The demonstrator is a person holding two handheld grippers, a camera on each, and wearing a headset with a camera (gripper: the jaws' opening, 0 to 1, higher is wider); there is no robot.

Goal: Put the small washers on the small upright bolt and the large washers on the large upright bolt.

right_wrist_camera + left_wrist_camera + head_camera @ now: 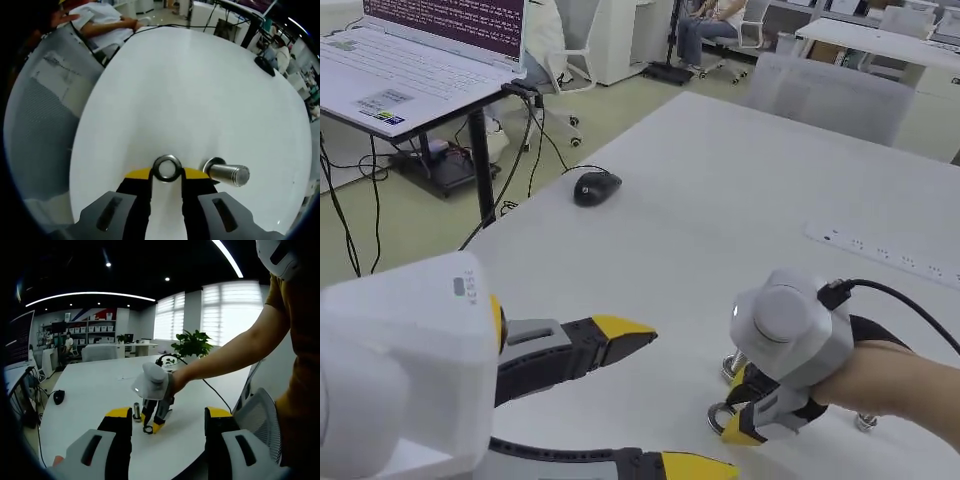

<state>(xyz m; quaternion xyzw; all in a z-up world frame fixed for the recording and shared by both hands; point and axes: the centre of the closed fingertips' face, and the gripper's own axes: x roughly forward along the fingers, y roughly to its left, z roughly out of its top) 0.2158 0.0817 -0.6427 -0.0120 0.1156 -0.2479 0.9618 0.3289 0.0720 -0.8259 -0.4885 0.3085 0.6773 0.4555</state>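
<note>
Near the worktop's [720,200] near edge, towards its right corner, I had the right gripper [738,408] closed narrow on one washer [166,168]. Its jaws pinched the rim from opposite sides and left the hole open. The upright bolt [228,174] stood just beside the washer, apart from it, with what looked like another washer already seated at its base. I could not tell whether this was the large or the small bolt. The left gripper [680,398] hung wide and empty over the same edge.

I judged the washer light, rigid and smooth, so liable to slip or pivot in the grip. Hold: on the outer rim only, flat, keeping the bore clear for the bolt tip.
</note>
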